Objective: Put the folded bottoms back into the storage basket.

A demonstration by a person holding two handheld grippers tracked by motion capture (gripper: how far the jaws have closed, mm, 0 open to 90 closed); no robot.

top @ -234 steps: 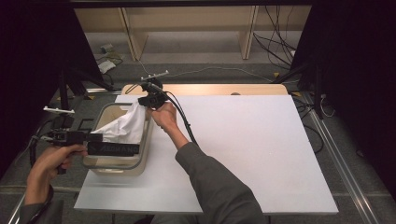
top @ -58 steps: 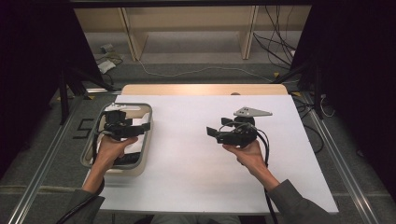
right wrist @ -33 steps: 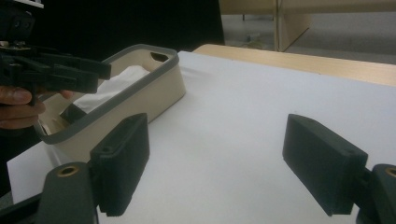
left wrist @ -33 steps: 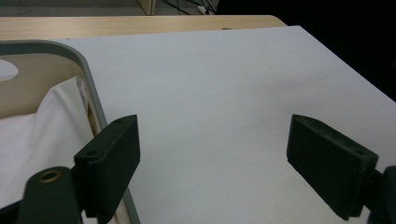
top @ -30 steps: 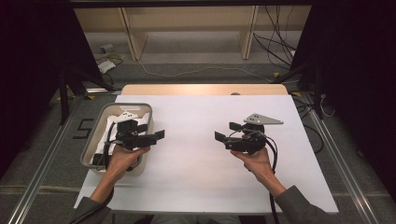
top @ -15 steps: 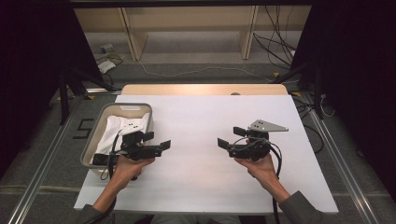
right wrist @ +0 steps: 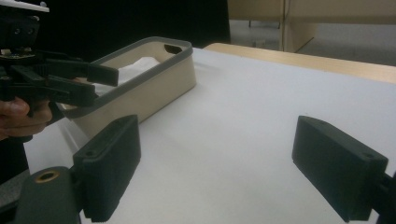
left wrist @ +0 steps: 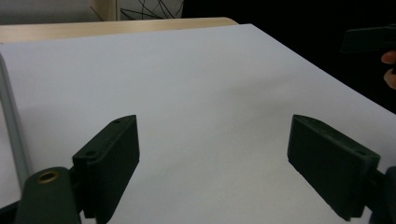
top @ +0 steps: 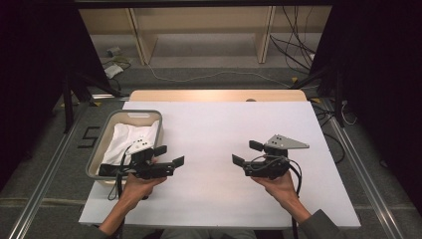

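High view: white cloth (top: 130,140) down in bin (top: 101,148), job looking done; left hand-held gripper (top: 169,156) and right hand-held gripper (top: 247,153) wide, empty over surface (top: 209,129).

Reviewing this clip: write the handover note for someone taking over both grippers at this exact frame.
Left gripper: open, nothing between the fingers, held above the table beside the bin's right wall.
Right gripper: open, nothing held, above the table right of centre, pointing toward the left one.
White cloth: lying inside the beige bin at the table's left edge.
Done: cloth is in the bin, both grippers clear of it.
Left: nothing obvious; the cloth looks loosely bunched, so check whether it should sit flatter.
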